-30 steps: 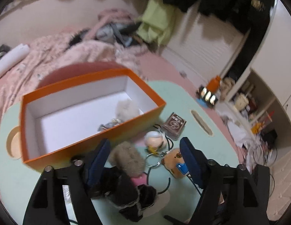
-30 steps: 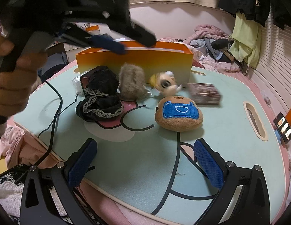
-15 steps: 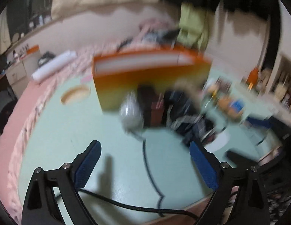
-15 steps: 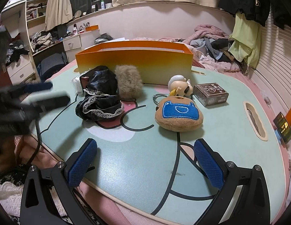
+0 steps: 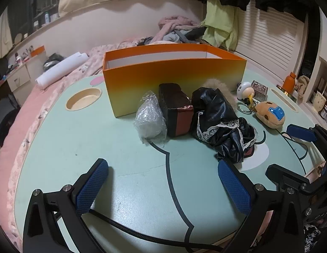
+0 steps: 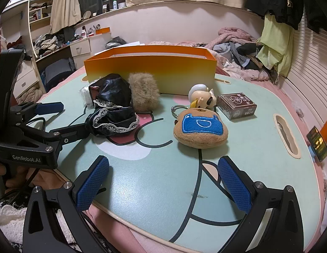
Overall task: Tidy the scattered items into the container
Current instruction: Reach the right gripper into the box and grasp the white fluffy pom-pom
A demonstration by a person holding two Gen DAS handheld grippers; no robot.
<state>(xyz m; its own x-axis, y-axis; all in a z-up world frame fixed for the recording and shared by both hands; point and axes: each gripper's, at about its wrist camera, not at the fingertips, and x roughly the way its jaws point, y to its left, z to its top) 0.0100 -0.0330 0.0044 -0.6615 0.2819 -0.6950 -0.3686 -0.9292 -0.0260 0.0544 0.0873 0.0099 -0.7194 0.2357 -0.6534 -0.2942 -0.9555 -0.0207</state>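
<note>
Here, both the left gripper [image 5: 161, 181] and the right gripper [image 6: 163, 182] are hovering over the bare near edge of the green table [image 6: 155, 181], the left's jaws opening wide around nothing, the right's wide and empty. Beyond, the orange box [image 5: 174, 78] is standing open, its contents hidden, with the black lace cloth [image 5: 222, 122], plastic bag [image 5: 149, 118], dark pouch [image 5: 176, 109], fur ball [image 6: 143, 91], plush [image 6: 200, 130], figurine keychain [image 6: 202, 99] and card box [image 6: 237, 105] lying in front of it.

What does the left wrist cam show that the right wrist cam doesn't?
Left wrist only: a dark brick-shaped block with a reddish end face, the round cup recess in the table, and a white paper roll on the bed.
Right wrist only: the card box's full printed top and the oval slot in the table.
Both: orange box, black lace-trimmed garment, fur pom, brown plush, crinkled plastic bag.
</note>
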